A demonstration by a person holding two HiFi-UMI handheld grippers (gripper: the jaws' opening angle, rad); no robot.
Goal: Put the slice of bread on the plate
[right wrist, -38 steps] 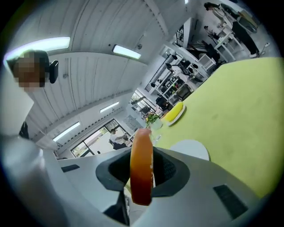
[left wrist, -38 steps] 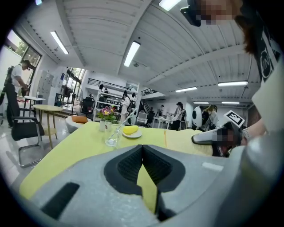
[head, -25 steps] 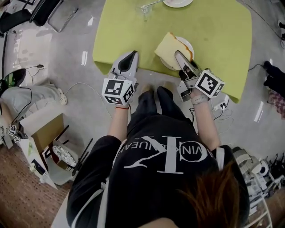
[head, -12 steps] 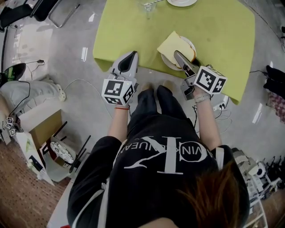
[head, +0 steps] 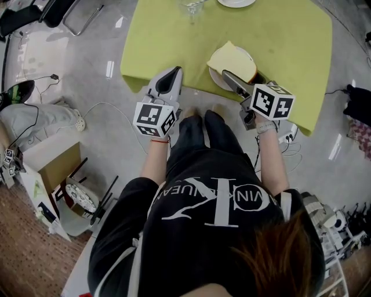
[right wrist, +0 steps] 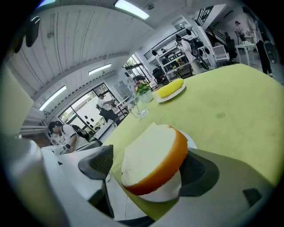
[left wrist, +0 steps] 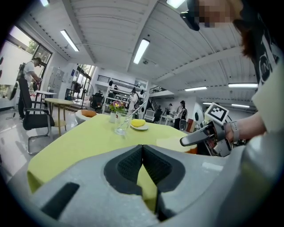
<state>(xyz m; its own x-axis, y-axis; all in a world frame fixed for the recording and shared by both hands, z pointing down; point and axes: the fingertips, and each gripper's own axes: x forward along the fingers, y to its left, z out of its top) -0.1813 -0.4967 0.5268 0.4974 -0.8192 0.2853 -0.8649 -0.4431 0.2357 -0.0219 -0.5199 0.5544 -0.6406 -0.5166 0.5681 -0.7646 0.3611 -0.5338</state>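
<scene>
The slice of bread (head: 231, 60), white with an orange-brown crust, lies flat on the white plate (head: 213, 79) at the near edge of the yellow-green table (head: 278, 35). My right gripper (head: 229, 77) sits at the plate's near side. In the right gripper view the slice of bread (right wrist: 153, 155) rests on the plate (right wrist: 167, 191) between the jaws of my right gripper (right wrist: 148, 177), which have just been opening; the pads stand clear of it. My left gripper (head: 172, 74) hovers at the table's near edge, left of the plate, shut and empty (left wrist: 143, 150).
Farther back on the table stand a glass (left wrist: 122, 123) and a second plate (left wrist: 139, 124) with a yellow item. Chairs (head: 64, 14) stand on the floor at the far left. Cables and boxes lie on the floor around the person.
The bread went from tilted above the plate to lying flat on it. The right gripper rolled, and its jaws spread apart off the slice. The left gripper stayed put.
</scene>
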